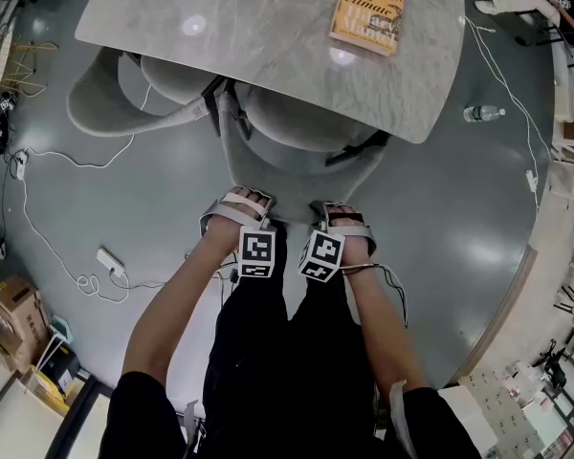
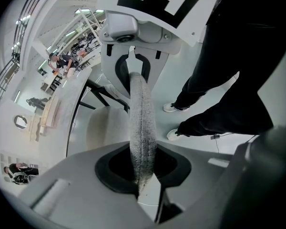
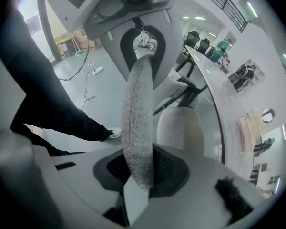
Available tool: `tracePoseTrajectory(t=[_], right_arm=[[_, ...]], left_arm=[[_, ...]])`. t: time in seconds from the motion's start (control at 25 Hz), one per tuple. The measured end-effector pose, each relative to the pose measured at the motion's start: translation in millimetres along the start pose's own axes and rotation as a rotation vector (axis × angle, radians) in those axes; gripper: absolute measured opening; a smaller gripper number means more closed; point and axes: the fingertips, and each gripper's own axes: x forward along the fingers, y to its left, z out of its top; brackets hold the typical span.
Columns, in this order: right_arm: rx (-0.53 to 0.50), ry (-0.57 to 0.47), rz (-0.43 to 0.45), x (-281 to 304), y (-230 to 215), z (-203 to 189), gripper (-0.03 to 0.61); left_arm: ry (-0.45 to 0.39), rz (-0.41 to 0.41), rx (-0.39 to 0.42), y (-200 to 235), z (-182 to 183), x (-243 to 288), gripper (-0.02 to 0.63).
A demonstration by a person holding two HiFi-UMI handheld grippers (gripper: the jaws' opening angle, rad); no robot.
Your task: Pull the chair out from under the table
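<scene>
A grey upholstered chair (image 1: 301, 122) is tucked under the marble table (image 1: 239, 27), with its curved backrest toward me. My left gripper (image 1: 244, 202) and right gripper (image 1: 338, 216) both point steeply down and are shut on the top rim of the backrest, side by side. In the left gripper view the fabric rim (image 2: 142, 123) runs straight between the pads of the left gripper (image 2: 142, 171), and the right gripper (image 2: 133, 63) clamps it further along. The right gripper view has the rim (image 3: 138, 123) pinched by the right gripper (image 3: 139, 173).
An orange book (image 1: 368, 12) lies on the table. A second grey chair (image 1: 115, 98) stands to the left. A power strip (image 1: 110, 261) with cables lies on the floor at left, a water bottle (image 1: 483, 113) at right, and boxes (image 1: 10, 314) at the lower left.
</scene>
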Motion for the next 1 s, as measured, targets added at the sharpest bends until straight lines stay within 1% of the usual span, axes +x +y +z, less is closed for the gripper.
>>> tracePoseTrajectory(t=[0.12,0.48,0.68,1.0], right_arm=[[0.001,-0.001,0.005,0.2,6.6,3.8,0.081],[0.031,-0.006,0.04,-4.9,56.4,18.9,0.078],[0.047,0.003,0.043,-5.2,65.8,20.9,0.078],[0.067,0.01,0.034,-5.9,64.9,21.7,0.078]], left_arm=[[-0.001,-0.006,0.005,-6.3,-2.1,-1.8,0.074],[-0.009,-0.032,0.032,-51.1,-4.9,-13.1,0.075],[-0.011,-0.037,0.038,-59.9,-4.6,-15.2,0.075],[-0.013,-0.04,0.04,-60.9,-4.7,-15.7,0.075]])
